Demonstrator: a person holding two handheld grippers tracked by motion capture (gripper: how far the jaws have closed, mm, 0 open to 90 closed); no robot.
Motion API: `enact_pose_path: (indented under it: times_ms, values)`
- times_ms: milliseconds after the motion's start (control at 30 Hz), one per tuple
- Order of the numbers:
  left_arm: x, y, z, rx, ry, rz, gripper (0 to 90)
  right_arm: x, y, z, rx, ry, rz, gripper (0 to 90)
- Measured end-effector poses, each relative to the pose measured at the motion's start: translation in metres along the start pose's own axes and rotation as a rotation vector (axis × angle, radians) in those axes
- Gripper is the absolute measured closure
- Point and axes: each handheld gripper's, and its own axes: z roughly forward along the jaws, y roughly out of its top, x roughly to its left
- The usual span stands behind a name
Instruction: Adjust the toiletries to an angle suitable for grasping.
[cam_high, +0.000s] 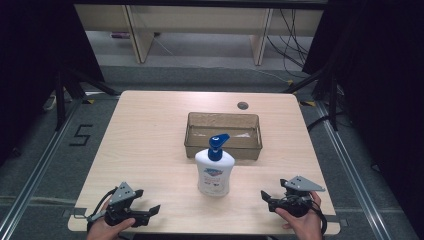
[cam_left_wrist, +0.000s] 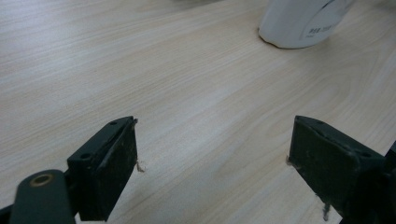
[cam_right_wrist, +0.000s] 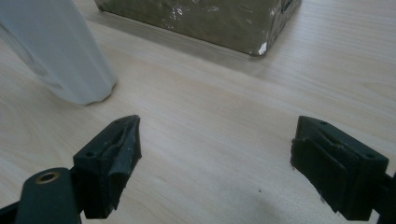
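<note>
The soap bottle (cam_high: 214, 170), white with a blue pump on top, stands upright near the middle of the table (cam_high: 145, 145), just in front of a clear brownish tray (cam_high: 223, 145) that sits empty behind it; bottle and tray look close but whether they touch cannot be told. In the left gripper view the bottle's base (cam_left_wrist: 299, 28) is well ahead of the jaws, and in the right gripper view its white side (cam_right_wrist: 56, 51) rises to one side with the tray's corner (cam_right_wrist: 252, 28) beyond. The left gripper (cam_high: 150, 211) rests low at the near edge of the table, jaws spread wide with nothing between them; the right gripper (cam_high: 266, 197) is likewise released and empty, angled toward the bottle. Nothing is grasped, so this looks like the start: the approach to the bottle. The next move probably calls for one gripper to close in on the bottle's body at mid height, square to it, and clamp firmly enough to lift it without tipping, likely toward the tray.
</note>
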Motion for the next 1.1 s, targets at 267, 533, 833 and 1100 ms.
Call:
enact_pose_path:
  times_ms: [267, 533, 833, 1100]
  values:
    - [-0.001, 0.001, 0.0, -0.008, -0.011, 0.002, 14.8, 0.001, 0.003, -0.002, -0.032, 0.001, -0.005, 16.2]
    - [-0.001, 0.002, -0.001, -0.012, -0.022, 0.013, 14.7, 0.003, 0.008, -0.007, -0.118, 0.035, 0.014, 16.7]
    - [-0.001, 0.002, -0.002, -0.011, -0.023, 0.017, 14.7, 0.013, 0.016, -0.014, -0.172, 0.07, 0.051, 18.0]
    - [0.0, 0.002, -0.001, -0.006, -0.022, 0.018, 14.7, 0.02, 0.026, -0.02, -0.237, 0.105, 0.009, 18.5]
